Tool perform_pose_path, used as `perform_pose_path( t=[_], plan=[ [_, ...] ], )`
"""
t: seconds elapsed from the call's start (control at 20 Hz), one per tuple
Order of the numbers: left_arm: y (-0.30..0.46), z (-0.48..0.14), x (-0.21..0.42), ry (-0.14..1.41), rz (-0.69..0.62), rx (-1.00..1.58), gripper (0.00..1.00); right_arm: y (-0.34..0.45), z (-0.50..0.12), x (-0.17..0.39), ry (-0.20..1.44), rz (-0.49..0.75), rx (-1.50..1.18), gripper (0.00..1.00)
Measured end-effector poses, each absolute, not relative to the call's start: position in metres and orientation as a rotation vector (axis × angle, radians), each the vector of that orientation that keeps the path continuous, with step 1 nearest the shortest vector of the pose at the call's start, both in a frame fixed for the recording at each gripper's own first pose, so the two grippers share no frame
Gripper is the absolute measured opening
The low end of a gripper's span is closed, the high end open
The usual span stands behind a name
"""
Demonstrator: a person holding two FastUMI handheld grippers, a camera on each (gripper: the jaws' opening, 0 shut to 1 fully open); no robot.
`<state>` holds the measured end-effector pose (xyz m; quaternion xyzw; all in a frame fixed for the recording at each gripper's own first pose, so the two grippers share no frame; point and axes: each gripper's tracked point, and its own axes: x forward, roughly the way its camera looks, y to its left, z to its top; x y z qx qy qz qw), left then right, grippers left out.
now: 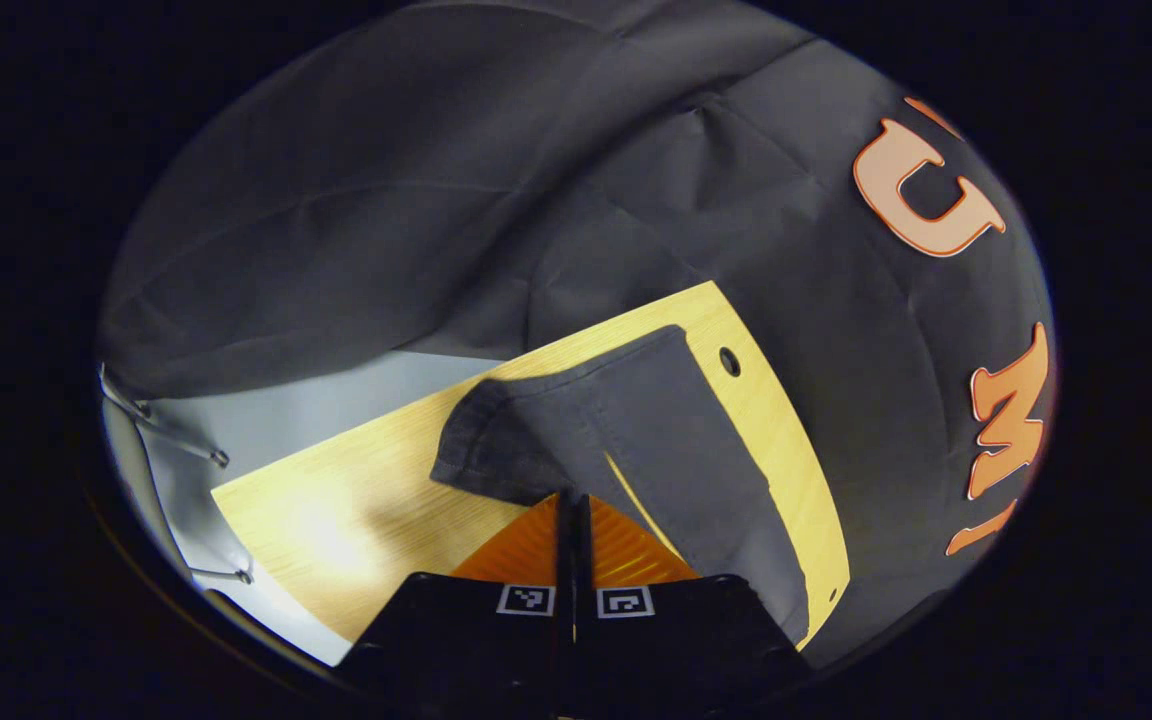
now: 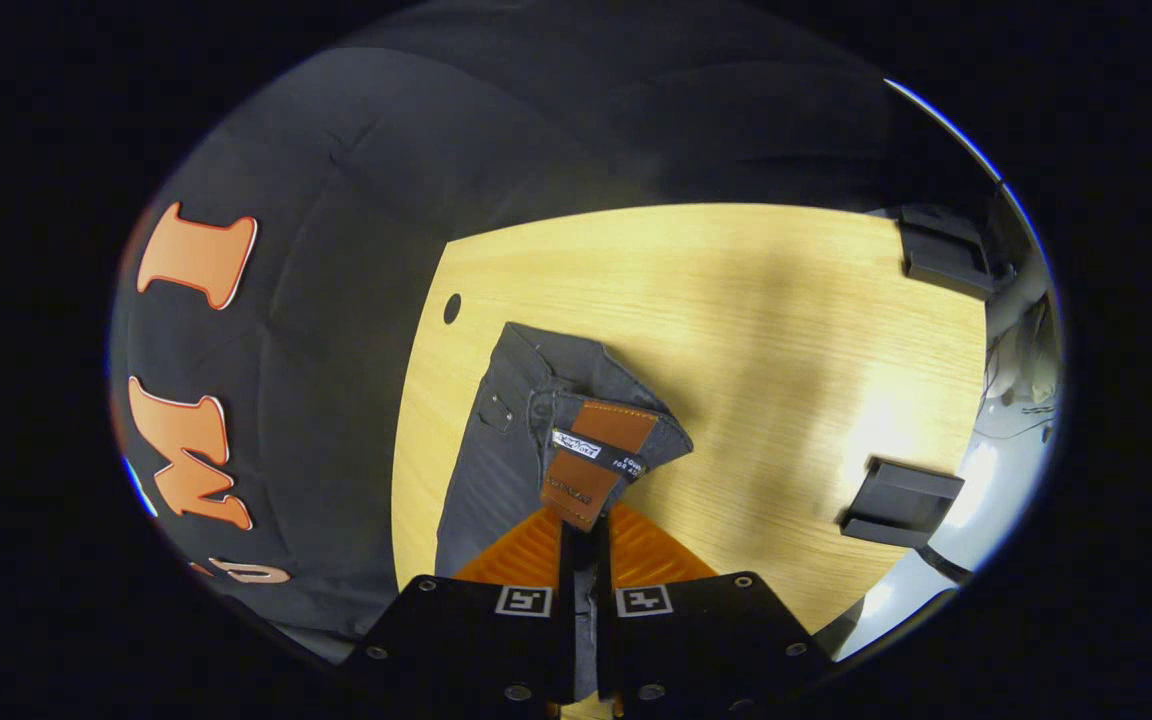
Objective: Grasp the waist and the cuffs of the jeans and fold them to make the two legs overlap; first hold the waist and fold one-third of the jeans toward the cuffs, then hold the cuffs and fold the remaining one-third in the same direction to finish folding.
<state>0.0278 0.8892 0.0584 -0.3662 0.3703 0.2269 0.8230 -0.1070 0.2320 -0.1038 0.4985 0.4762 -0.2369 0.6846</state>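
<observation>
In the left gripper view, the left tool [image 1: 572, 515] has its two orange fingers [image 1: 526, 550] pressed together, pinching an edge of the dark jeans [image 1: 636, 430]. From the pinch the cloth rises a little and spreads forward and to the right across the pale wooden surface [image 1: 336, 500]. One corner is folded back toward the left, so a doubled flap shows there. A thin yellow stitch line runs along the cloth just right of the tool. A small round hole [image 1: 730, 361] in the surface lies just beside the far edge of the jeans.

In the right gripper view, the right tool [image 2: 584, 535] is likewise closed on the jeans [image 2: 496, 470], gripping the waist end where the brown leather patch [image 2: 596, 460] sits. The patch is turned up toward the camera, with a small dark tag [image 2: 596, 452] lying across it. Dark cloth passes down between the fingers. The rest of the jeans lies on the surface [image 2: 786, 350] toward its left edge, near a hole [image 2: 452, 308]. Two black blocks [image 2: 901, 500] sit at the surface's right side, well apart from the jeans.
</observation>
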Motion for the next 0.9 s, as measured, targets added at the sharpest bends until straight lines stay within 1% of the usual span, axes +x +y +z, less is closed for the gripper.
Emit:
perform_pose_path(
  t=[0.05,0.15,0.2,0.25,0.3,0.35,0.45,0.5,0.55,0.65,0.75,0.8,0.85,0.9],
  plan=[
    [0.896,0.064,0.041,0.758,0.477,-0.775,0.01,0.235,-0.099,-0.101,1.048,-0.526,1.124,0.09],
    [0.907,0.062,0.051,0.777,0.476,-0.725,0.01,0.241,-0.096,-0.100,1.046,-0.534,1.110,0.09],
    [0.904,0.054,0.054,0.818,0.463,-0.741,0.01,0.244,-0.097,-0.101,1.046,-0.545,1.104,0.09],
    [0.904,0.042,0.045,0.898,0.490,-0.729,0.01,0.246,-0.098,-0.102,1.045,-0.554,1.101,0.09],
    [0.907,0.028,0.042,0.921,0.509,-0.728,0.01,0.248,-0.098,-0.105,1.044,-0.570,1.101,0.09],
    [0.909,0.012,0.028,1.008,0.538,-0.733,0.01,0.247,-0.098,-0.107,1.042,-0.584,1.098,0.09],
    [0.904,-0.007,0.005,1.121,0.557,-0.798,0.01,0.246,-0.096,-0.111,1.041,-0.601,1.102,0.09],
    [0.908,-0.012,-0.005,1.139,0.576,-0.822,0.03,0.246,-0.094,-0.114,1.045,-0.604,1.097,0.09],
    [0.915,-0.020,-0.015,1.169,0.596,-0.818,0.34,0.245,-0.094,-0.115,1.051,-0.606,1.085,0.09],
    [0.925,-0.028,-0.039,1.213,0.677,-0.751,0.95,0.245,-0.094,-0.114,1.061,-0.604,1.068,0.09],
    [0.929,-0.036,-0.062,1.276,0.784,-0.740,0.90,0.248,-0.094,-0.111,1.079,-0.589,1.067,0.09],
    [0.932,-0.047,-0.062,1.246,0.821,-0.747,0.90,0.248,-0.094,-0.110,1.086,-0.575,1.057,0.09],
    [0.931,-0.049,-0.069,1.293,0.876,-0.730,0.92,0.246,-0.095,-0.109,1.096,-0.562,1.044,0.09],
    [0.935,-0.046,-0.063,1.274,0.883,-0.699,0.92,0.245,-0.096,-0.110,1.107,-0.557,1.038,0.09]
  ],
)
